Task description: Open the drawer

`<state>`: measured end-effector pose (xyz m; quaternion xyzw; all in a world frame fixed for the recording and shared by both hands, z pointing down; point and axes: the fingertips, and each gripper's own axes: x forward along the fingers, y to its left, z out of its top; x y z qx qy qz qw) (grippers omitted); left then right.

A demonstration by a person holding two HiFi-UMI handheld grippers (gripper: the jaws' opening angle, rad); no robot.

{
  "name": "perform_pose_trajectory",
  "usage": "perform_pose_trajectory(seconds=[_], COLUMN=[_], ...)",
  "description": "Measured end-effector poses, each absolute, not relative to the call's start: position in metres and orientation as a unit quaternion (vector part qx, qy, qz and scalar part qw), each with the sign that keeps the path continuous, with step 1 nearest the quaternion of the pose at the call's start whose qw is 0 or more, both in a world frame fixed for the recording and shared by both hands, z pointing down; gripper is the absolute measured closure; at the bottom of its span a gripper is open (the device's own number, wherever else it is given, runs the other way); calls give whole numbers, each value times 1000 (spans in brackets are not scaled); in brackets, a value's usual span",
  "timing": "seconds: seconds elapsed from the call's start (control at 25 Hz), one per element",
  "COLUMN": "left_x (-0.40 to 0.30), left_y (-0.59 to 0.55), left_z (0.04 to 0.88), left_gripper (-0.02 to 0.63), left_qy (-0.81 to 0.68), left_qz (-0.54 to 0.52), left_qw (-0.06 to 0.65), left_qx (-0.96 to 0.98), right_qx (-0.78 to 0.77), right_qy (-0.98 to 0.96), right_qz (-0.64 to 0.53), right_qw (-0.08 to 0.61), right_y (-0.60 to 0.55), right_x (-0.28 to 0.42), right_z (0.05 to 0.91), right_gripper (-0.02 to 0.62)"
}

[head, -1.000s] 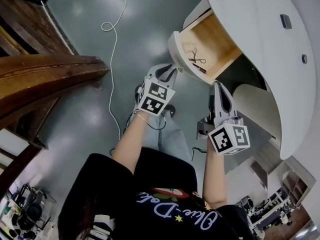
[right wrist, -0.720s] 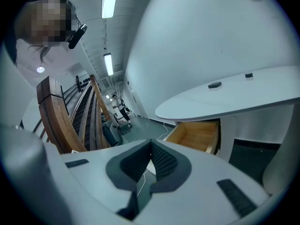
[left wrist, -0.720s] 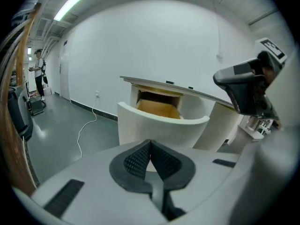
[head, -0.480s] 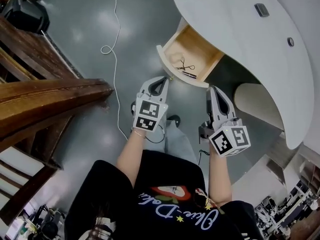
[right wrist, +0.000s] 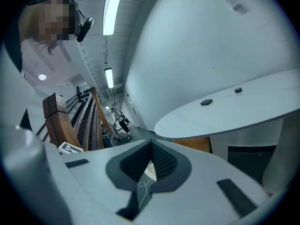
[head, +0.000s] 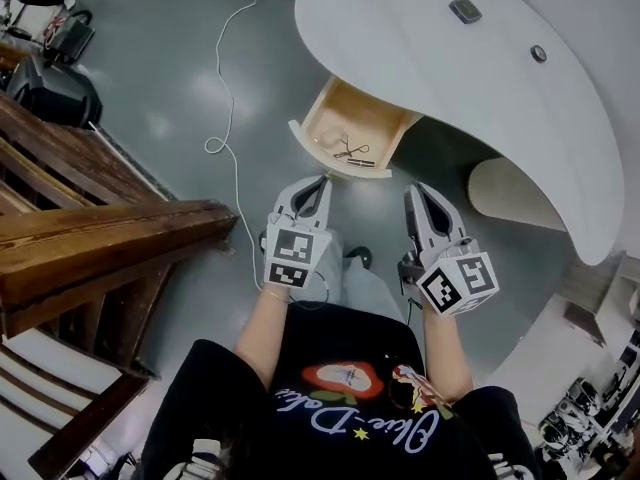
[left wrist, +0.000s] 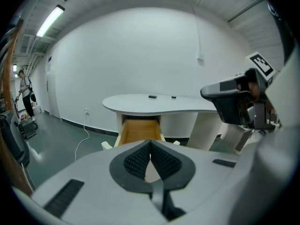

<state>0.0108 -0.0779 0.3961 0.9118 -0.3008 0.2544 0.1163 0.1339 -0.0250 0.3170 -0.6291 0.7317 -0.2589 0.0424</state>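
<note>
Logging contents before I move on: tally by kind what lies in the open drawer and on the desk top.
scissors in the drawer: 1
dark stick-shaped item in the drawer: 1
small dark blocks on the desk: 2
Total: 4

Shallow drawer of pale wood with white front, pulled well out from under the white curved bench, open, scissors lying inside near the front
</note>
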Motion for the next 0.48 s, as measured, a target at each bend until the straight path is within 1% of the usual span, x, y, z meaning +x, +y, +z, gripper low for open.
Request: perform_pose_trajectory(seconds=[0.28, 0.48], left_x=[33, 45], left_y=[-60, -50], left_z=[357, 333], left_gripper=[600, 600], left_qy=[-266, -252], left_qz=[247, 233], left_qw=[71, 62], left_qx=[929, 937], right_qx=[-625, -623], right_qy=[735, 741], right_qz=[-254, -241], right_qw=[68, 71], right_y=[-3, 9], right_x=[135, 137], right_z=[294, 281], right_gripper=[597, 597])
